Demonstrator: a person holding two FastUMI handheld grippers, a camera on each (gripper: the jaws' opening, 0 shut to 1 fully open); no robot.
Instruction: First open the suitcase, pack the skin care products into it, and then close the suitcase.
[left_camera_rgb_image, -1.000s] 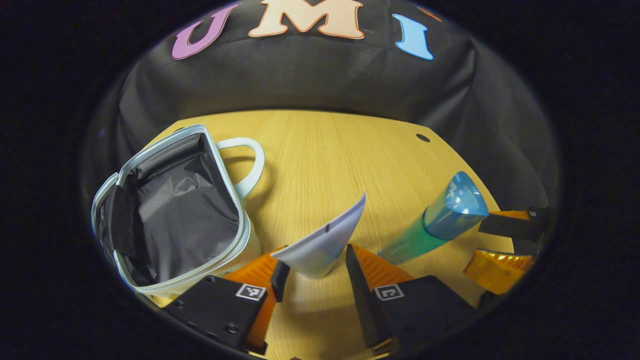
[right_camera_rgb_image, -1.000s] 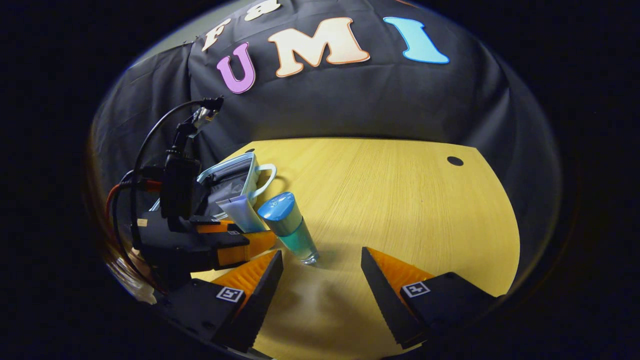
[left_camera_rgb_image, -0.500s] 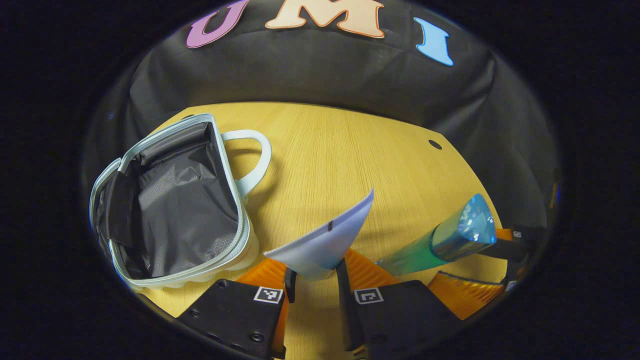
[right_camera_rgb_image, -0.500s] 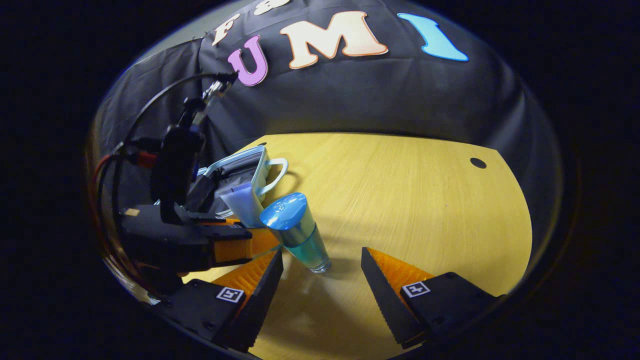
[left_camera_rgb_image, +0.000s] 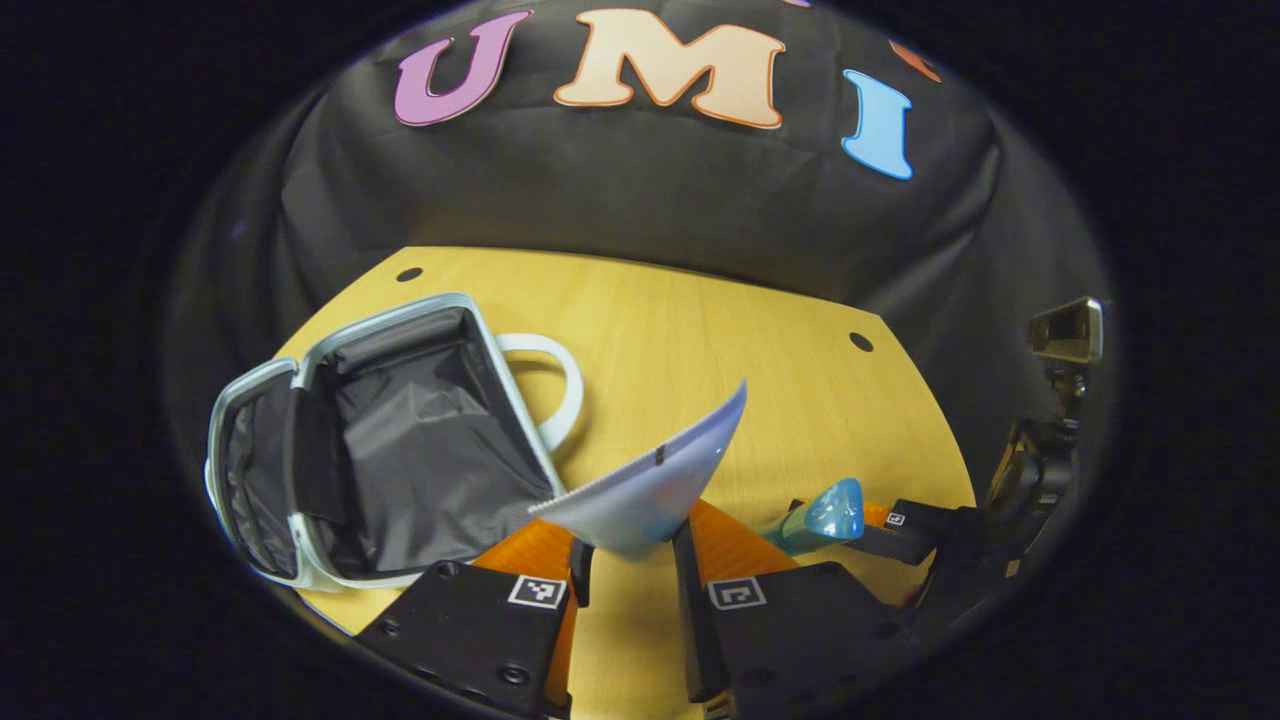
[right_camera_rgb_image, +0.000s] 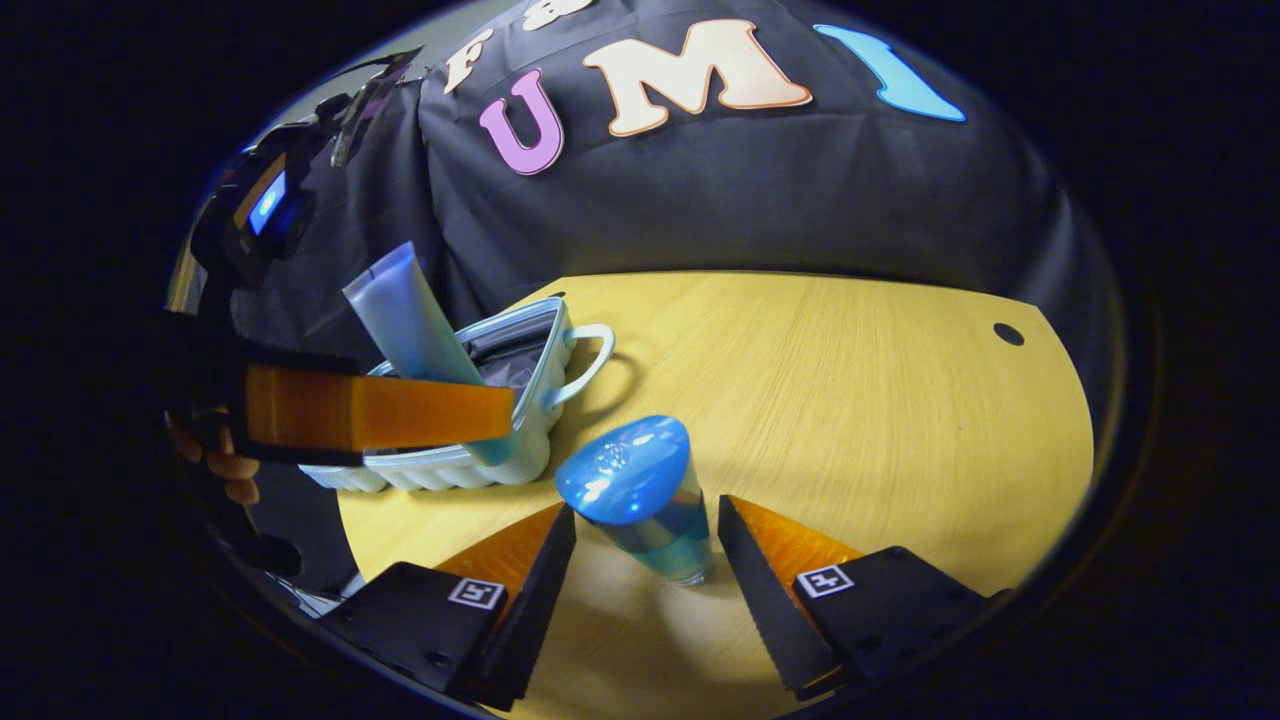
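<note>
In the left gripper view, the left tool (left_camera_rgb_image: 628, 560) grips a pale lavender squeeze tube (left_camera_rgb_image: 652, 484) beside the open, grey-lined white suitcase (left_camera_rgb_image: 385, 450) on the wooden counter (left_camera_rgb_image: 690, 330). In the right gripper view, the right tool (right_camera_rgb_image: 645, 545) stands open around an upright blue-capped teal bottle (right_camera_rgb_image: 640, 495) on the counter, near the suitcase.

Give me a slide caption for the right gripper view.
Right hand-held gripper open around the blue-capped bottle; left hand-held gripper holds a tube over the open suitcase.

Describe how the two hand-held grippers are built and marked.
Each hand-held gripper, left and right, has two wedge-shaped fingers with ribbed inner faces on black blocks. Each block carries a small square black-and-white marker. In the left gripper view, the right one's black body carries a small boxy camera on top.
</note>
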